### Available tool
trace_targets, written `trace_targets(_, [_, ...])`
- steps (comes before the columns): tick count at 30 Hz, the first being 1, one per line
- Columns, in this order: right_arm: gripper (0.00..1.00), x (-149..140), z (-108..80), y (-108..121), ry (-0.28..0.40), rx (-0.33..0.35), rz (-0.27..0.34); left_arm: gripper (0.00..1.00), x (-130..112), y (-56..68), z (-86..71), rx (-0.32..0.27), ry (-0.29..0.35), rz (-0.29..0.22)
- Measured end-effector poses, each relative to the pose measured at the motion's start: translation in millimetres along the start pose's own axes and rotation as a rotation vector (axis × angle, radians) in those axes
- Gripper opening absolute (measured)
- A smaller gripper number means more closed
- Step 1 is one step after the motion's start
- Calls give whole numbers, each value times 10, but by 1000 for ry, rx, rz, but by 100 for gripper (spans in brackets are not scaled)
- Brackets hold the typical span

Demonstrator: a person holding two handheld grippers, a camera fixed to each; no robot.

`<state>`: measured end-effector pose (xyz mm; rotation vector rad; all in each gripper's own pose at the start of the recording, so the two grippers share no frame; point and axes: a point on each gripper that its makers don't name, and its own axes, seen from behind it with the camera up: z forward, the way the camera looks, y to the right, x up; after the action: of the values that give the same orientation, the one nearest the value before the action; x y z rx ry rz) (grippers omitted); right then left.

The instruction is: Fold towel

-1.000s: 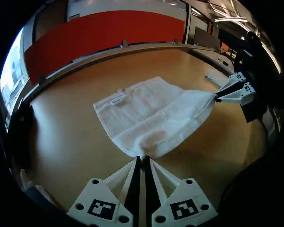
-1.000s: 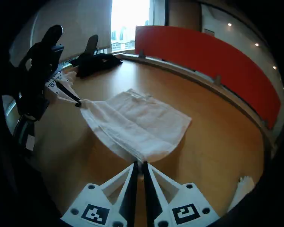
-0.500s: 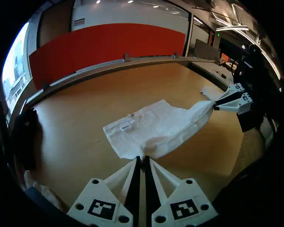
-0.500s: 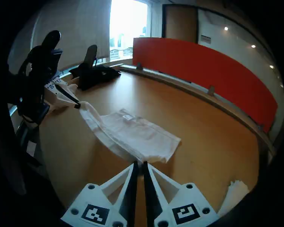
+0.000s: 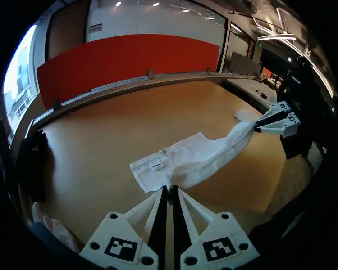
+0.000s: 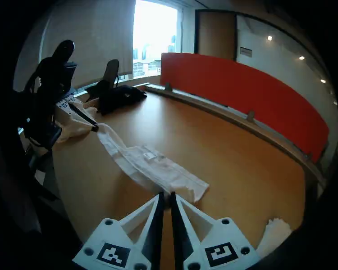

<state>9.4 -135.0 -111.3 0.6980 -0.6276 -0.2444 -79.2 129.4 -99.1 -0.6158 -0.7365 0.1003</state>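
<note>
Left gripper (image 5: 169,189) and right gripper (image 6: 166,194) each pinch a towel (image 5: 191,157) corner, fingers closed. The towel stretches lengthwise between them.

Your towel (image 5: 194,155) is white cloth, soft and matt, with a small smooth label (image 5: 156,164) sewn on near the centre of the frame. The table (image 5: 101,135) looks like smooth wood with a low satin sheen. Your left gripper (image 5: 169,189) and right gripper (image 6: 165,194) are white matt plastic with black inner faces. The red panel (image 5: 124,58) across the upper frame looks matt.
</note>
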Motion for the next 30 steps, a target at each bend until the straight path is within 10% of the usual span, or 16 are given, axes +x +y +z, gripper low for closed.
trace_targets(17, [10, -79, 49, -22, -32, 14, -19, 8, -48, -21, 27, 4, -13, -22])
trace_targets(30, [10, -130, 370, 216, -70, -3, -9, 8, 18, -202, 364, 19, -21, -60])
